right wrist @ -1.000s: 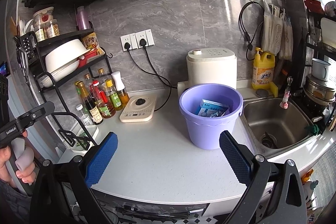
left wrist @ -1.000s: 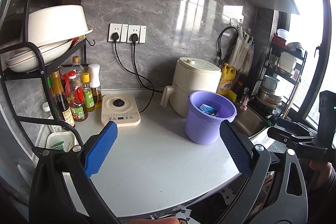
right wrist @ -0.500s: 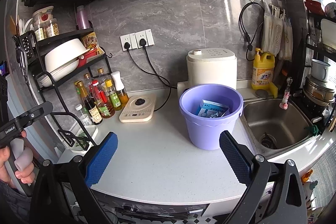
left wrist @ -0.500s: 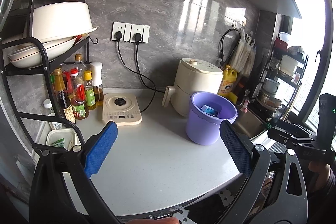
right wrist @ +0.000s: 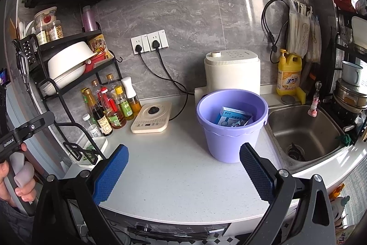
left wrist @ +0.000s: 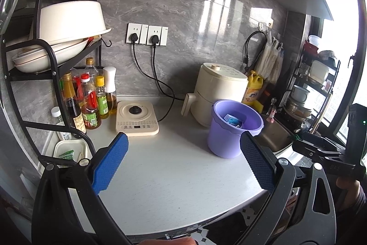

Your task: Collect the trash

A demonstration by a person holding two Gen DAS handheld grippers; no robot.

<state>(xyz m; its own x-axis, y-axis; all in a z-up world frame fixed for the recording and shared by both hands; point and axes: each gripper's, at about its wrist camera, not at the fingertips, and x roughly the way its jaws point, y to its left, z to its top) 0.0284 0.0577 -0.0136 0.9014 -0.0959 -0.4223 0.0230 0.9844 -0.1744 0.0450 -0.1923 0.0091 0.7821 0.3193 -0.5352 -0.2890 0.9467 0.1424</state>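
Observation:
A purple plastic bucket stands on the white counter in front of a cream appliance; it also shows in the left wrist view. Inside it lie a blue and white carton and a crumpled wrapper. My left gripper is open and empty, held back over the counter's front, left of the bucket. My right gripper is open and empty, just in front of the bucket. Both have blue pads.
A cream induction plate, sauce bottles and a black dish rack stand at the left. A white tray holding a green packet sits under the rack. The steel sink and yellow detergent bottle are right of the bucket.
The left gripper has drawn back and tilted a little, so the scene sits slightly farther off. The right gripper has barely moved. Both stay open.

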